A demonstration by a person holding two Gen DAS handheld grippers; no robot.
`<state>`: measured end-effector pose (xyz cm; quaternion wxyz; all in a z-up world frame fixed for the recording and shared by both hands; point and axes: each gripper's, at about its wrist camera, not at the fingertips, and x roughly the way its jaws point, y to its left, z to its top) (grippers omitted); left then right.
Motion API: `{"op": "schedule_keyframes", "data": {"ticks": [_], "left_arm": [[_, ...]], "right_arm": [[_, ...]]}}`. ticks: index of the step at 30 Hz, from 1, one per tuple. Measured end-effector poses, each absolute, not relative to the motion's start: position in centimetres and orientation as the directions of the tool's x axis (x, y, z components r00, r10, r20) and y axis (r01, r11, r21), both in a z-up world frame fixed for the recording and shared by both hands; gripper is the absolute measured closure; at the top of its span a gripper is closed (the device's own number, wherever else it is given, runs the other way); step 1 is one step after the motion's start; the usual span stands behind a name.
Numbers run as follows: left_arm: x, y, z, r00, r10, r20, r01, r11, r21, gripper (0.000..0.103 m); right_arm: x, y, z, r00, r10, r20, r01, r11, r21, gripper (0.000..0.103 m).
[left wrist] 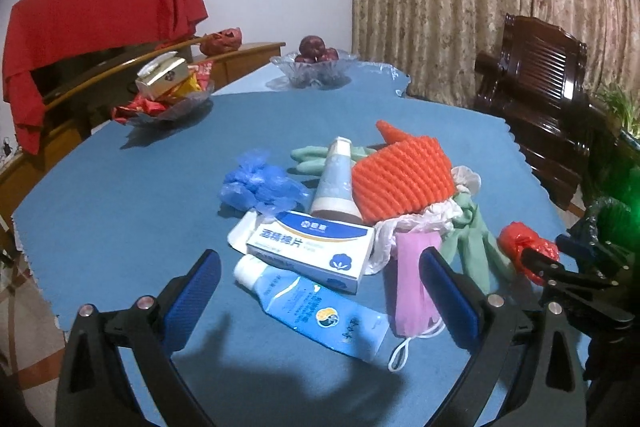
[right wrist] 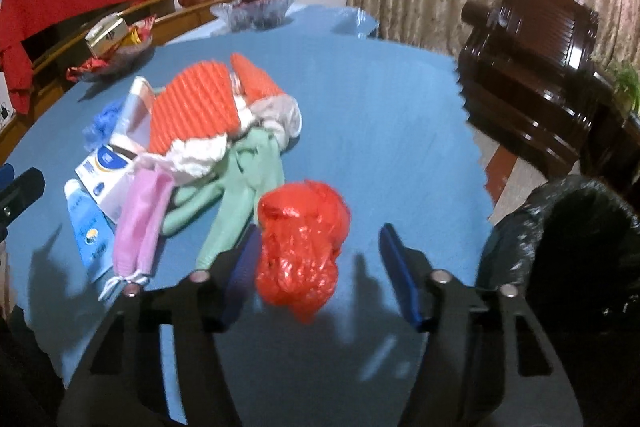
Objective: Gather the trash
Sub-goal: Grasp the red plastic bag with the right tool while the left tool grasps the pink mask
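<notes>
The blue table [right wrist: 380, 115] spreads ahead of both my grippers. The bin with its black bag [right wrist: 568, 239] stands just right of my right gripper [right wrist: 318, 259], whose jaws stand apart around the red plastic bag [right wrist: 302, 239]; the left pad touches it, the right one is clear. My left gripper [left wrist: 320, 279] gapes over the white box [left wrist: 310, 247] and blue tube [left wrist: 316, 311].

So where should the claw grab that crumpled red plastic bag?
Probably around its bulging middle. The red plastic bag is a soft, crumpled lump lying apart from the pile, and the right claw already has a finger on each side, so closing from above and the near side should gather the loose plastic.
</notes>
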<state>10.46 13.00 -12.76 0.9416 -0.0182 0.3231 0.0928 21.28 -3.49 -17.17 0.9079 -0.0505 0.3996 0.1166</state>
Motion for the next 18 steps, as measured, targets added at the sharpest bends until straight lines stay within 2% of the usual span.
{"op": "schedule_keyframes", "data": {"ticks": [2, 4, 11, 18], "left_arm": [[10.9, 12.7, -13.2, 0.768, 0.156, -0.621, -0.178, 0.984, 0.027, 0.006], [11.2, 12.5, -13.4, 0.760, 0.158, -0.630, -0.178, 0.984, 0.032, 0.006], [11.9, 10.8, -14.6, 0.750, 0.125, -0.649, -0.140, 0.990, 0.029, 0.012], [13.0, 7.6, -16.1, 0.737, 0.086, -0.670, -0.066, 0.996, 0.056, 0.033]], "right_arm": [[21.7, -3.2, -17.7, 0.632, 0.180, -0.754, -0.264, 0.964, 0.008, 0.069], [21.9, -3.1, -18.3, 0.608, 0.190, -0.771, -0.277, 0.961, 0.018, 0.084], [21.1, -4.4, -17.2, 0.626, 0.221, -0.748, -0.270, 0.961, 0.057, 0.088], [20.0, -7.4, -14.9, 0.674, 0.208, -0.708, -0.236, 0.970, 0.060, 0.088]]}}
